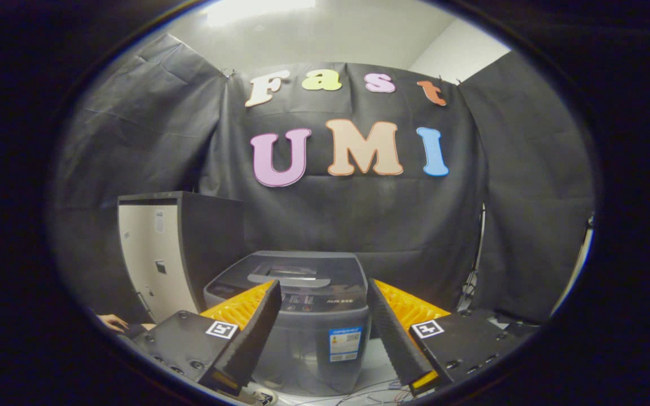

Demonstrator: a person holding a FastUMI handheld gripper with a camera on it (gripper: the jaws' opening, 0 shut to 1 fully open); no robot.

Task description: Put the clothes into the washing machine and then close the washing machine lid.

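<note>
My tool (322,332) held high, fingers spread wide apart, gripping nothing. Washing machine (297,316) sits between and just beyond fingers, lid (294,270) down flat on top. Tall cabinet (170,254) beside washer on one side. Someone's hand (112,322) low near cabinet base. I see loose cables (370,395) on floor below washer.

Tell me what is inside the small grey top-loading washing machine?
The small grey top-loading washing machine has its lid down, so the inside is covered and no contents can be seen. The open gripper holds nothing; the machine stands just beyond its fingers.
</note>
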